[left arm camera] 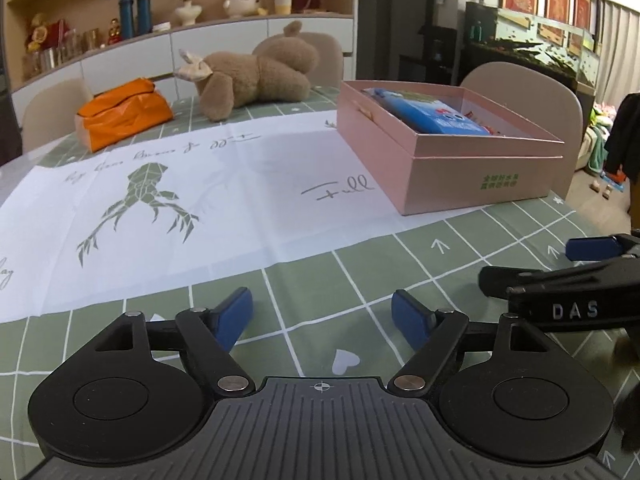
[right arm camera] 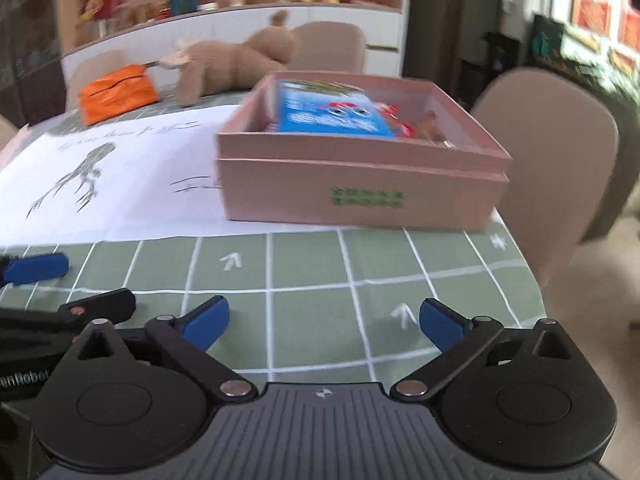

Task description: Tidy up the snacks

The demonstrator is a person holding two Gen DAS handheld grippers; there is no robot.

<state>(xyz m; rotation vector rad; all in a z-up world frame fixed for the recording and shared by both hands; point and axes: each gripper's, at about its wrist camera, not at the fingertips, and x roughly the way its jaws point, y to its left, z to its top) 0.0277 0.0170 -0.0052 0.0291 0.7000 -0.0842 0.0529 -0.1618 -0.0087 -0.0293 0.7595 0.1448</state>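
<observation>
The blue snack packet (left arm camera: pixel 430 114) lies lengthwise, slanting in the pink cardboard box (left arm camera: pixel 472 168); left gripper (left arm camera: pixel 322 322) and right gripper (right arm camera: pixel 322 322) gape wide, empty.

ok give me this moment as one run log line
left gripper: jaws open, empty | right gripper: jaws open, empty | pink box: on table, lid off | blue snack pack: inside box | loose snacks: none seen

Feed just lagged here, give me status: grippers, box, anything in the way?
Left gripper and right gripper open, empty. Pink box open, blue snack pack inside. Green tablecloth bare between grippers and box.
</observation>
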